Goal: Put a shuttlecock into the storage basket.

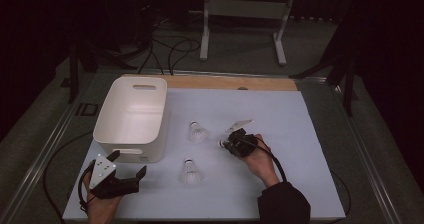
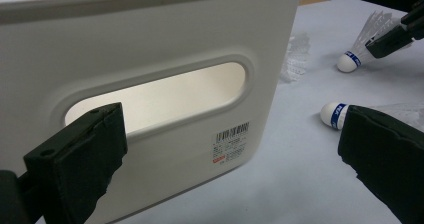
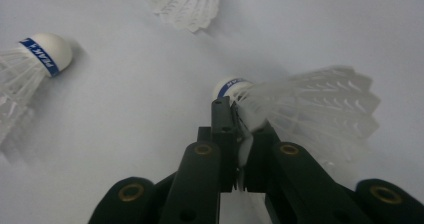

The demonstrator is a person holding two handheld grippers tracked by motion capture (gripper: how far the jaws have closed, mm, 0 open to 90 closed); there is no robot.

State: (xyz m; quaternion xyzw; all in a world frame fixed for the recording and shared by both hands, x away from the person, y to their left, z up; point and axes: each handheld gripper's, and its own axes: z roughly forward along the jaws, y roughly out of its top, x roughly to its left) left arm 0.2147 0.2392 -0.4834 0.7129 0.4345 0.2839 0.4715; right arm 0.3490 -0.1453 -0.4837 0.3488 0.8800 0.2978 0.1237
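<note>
Three white shuttlecocks with blue-banded cork tips are on a white table sheet (image 1: 280, 184). One shuttlecock (image 1: 198, 132) lies mid-table, another (image 1: 190, 172) nearer the front. My right gripper (image 1: 227, 143) is shut on the third shuttlecock (image 3: 310, 104), its jaws pinching the feather skirt just behind the cork, low over the sheet. The same held shuttlecock (image 2: 352, 59) appears far off in the left gripper view. My left gripper (image 1: 128, 163) stands open at the front left, facing the handle slot of a white bin (image 2: 150, 44), with nothing between its jaws.
The white plastic bin (image 1: 130, 151) stands at the left of the sheet, open side up. A wooden strip (image 1: 230, 82) runs along the sheet's far edge. Cables (image 1: 170, 49) and a white stand (image 1: 245, 9) lie on the dark floor beyond the table.
</note>
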